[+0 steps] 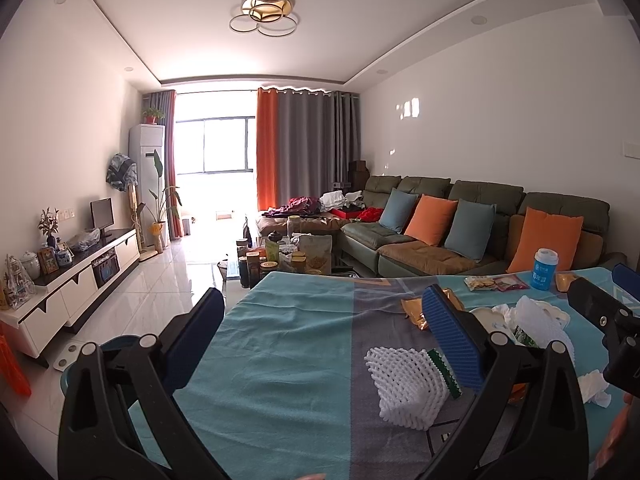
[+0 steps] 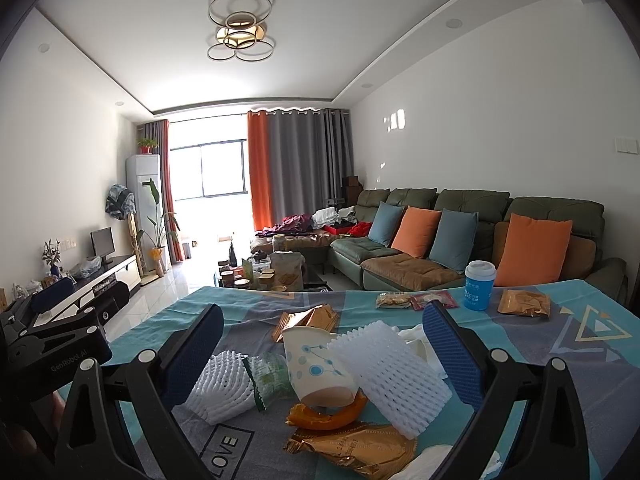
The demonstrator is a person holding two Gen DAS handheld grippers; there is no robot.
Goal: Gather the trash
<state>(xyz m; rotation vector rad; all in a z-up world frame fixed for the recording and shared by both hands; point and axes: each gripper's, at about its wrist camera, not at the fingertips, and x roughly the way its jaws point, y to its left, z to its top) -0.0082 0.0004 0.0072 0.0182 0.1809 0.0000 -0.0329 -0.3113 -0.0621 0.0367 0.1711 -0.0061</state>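
- So, both hand-held grippers hang over the surface (image 2: 560,312) with its teal and grey cloth.
- Left hand-held gripper (image 1: 320,320) is spread wide, nothing between its blue pads; a white foam net (image 1: 408,388) lies just inside its right finger.
- Right hand-held gripper (image 2: 324,340) is wide open too, empty, with the trash pile between its fingers: paper cup (image 2: 316,364) on its side, second foam net (image 2: 392,376) leaning on it, orange peel (image 2: 332,416) and gold wrapper (image 2: 356,448) in front.
- Blue cup (image 2: 479,285) stands upright near the far edge, well apart from the pile.
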